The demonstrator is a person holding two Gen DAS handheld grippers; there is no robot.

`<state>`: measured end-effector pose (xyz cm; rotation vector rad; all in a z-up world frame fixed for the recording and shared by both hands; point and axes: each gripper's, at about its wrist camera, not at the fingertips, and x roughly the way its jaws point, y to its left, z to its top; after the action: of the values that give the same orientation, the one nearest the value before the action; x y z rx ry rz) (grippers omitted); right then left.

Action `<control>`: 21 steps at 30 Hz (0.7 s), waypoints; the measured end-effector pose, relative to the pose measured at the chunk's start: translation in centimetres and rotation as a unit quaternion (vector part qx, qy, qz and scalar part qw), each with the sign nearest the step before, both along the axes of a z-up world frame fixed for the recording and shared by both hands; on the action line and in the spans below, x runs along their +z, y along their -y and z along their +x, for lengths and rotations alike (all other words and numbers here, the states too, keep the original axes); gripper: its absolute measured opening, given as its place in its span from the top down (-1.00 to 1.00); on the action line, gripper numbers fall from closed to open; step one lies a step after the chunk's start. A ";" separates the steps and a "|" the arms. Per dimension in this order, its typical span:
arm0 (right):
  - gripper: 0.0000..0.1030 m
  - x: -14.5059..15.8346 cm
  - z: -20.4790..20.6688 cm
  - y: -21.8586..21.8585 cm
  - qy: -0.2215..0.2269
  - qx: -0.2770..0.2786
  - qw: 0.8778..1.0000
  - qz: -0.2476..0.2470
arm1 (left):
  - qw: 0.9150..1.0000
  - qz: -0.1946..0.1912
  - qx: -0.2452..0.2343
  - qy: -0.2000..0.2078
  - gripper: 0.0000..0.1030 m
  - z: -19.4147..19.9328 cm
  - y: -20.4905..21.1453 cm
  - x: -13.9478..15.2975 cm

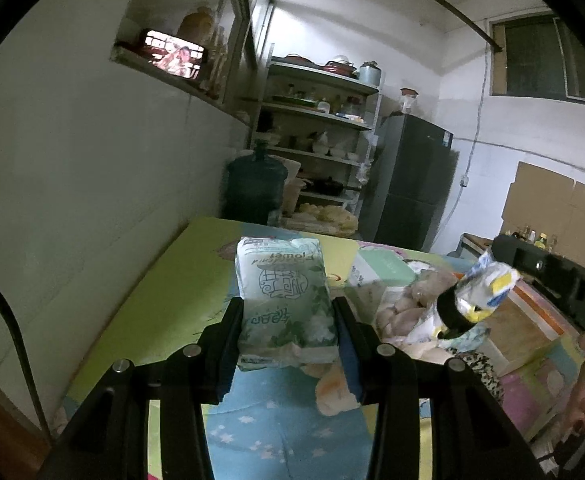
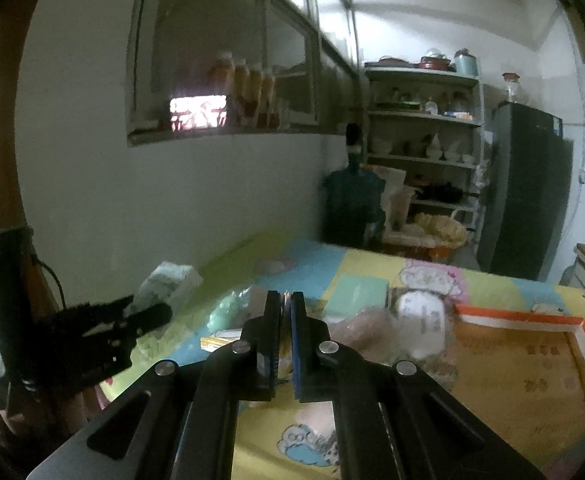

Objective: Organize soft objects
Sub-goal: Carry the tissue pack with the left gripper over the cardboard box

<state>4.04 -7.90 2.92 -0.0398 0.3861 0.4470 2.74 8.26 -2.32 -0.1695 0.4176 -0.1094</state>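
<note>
Clamped in my left gripper [image 1: 288, 320], a green tissue pack [image 1: 284, 300] hangs above the patterned mat [image 1: 152, 292]. My right gripper [image 2: 286, 320] pinches a crumpled wrapper [image 1: 480, 292]. More soft bags [image 1: 404, 308] wait beside the orange box [image 2: 524, 360].

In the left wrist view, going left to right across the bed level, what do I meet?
Green-and-white tissue pack clamped in the left gripper → bag of pale soft pieces → crumpled blue-yellow-white packet in the right gripper.
</note>
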 end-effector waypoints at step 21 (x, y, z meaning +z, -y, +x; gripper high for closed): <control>0.91 2.9 -0.8 6.7 0.053 -0.074 0.996 0.025 | 0.995 -0.005 -0.097 0.012 0.14 3.0 7.5 2.1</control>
<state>3.23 -14.64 5.87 0.0143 0.2711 0.3074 5.72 0.81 -0.21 -0.1366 0.4090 -0.3049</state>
